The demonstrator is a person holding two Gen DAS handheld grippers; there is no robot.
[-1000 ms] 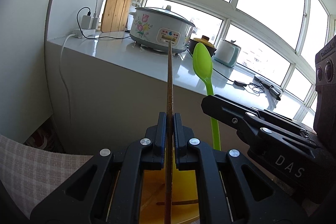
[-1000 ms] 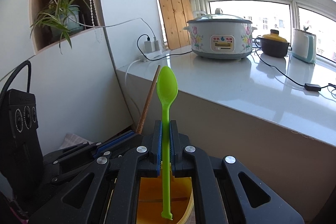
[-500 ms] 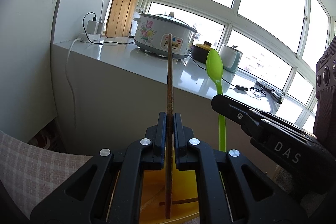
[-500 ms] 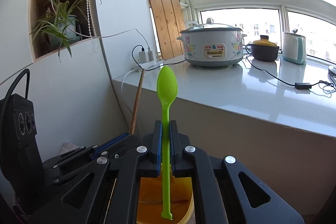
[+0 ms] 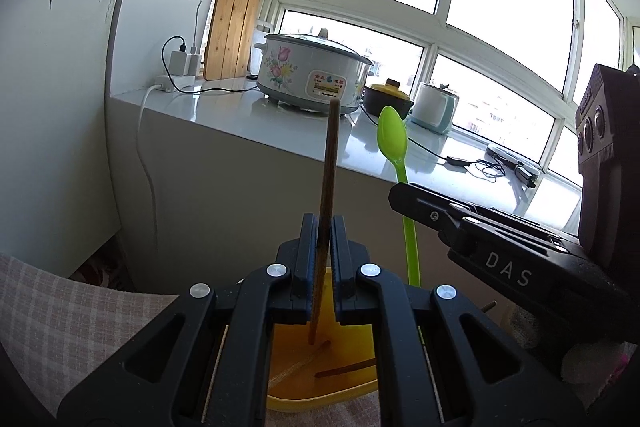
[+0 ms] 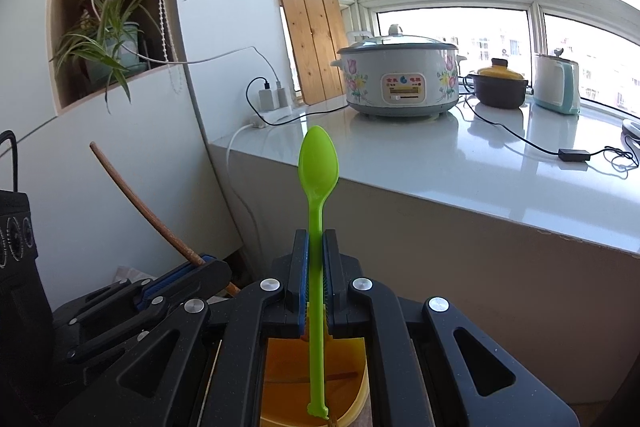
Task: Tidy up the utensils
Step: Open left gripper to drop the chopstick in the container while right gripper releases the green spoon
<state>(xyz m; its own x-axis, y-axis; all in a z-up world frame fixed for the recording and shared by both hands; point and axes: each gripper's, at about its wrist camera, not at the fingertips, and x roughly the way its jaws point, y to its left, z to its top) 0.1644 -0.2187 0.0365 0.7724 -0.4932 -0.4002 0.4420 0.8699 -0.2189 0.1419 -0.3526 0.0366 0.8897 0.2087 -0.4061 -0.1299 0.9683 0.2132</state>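
My left gripper (image 5: 322,223) is shut on a brown chopstick (image 5: 329,163) that stands upright, its lower end over a yellow container (image 5: 320,397). More brown chopsticks (image 5: 298,367) lie on that container's floor. The right gripper (image 6: 315,239) is shut on the handle of a green plastic spoon (image 6: 318,163), bowl up, tail end hanging over the same yellow container (image 6: 360,387). In the left wrist view the spoon (image 5: 394,141) and the right gripper (image 5: 404,193) sit to the right. In the right wrist view the chopstick (image 6: 132,199) and the left gripper (image 6: 218,265) are at the lower left.
A white counter (image 6: 480,171) runs under the windows with a flowered rice cooker (image 6: 400,83), a dark pot (image 6: 500,87), a pale kettle (image 6: 556,87) and cables (image 6: 520,139). A wooden board (image 6: 312,39) leans in the corner. A potted plant (image 6: 108,51) sits on a shelf. Checked cloth (image 5: 60,315) lies lower left.
The left wrist view has swung and the chopstick now leans slightly and ends lower against the cooker. The right wrist view has shifted a little. Both grips hold unchanged.
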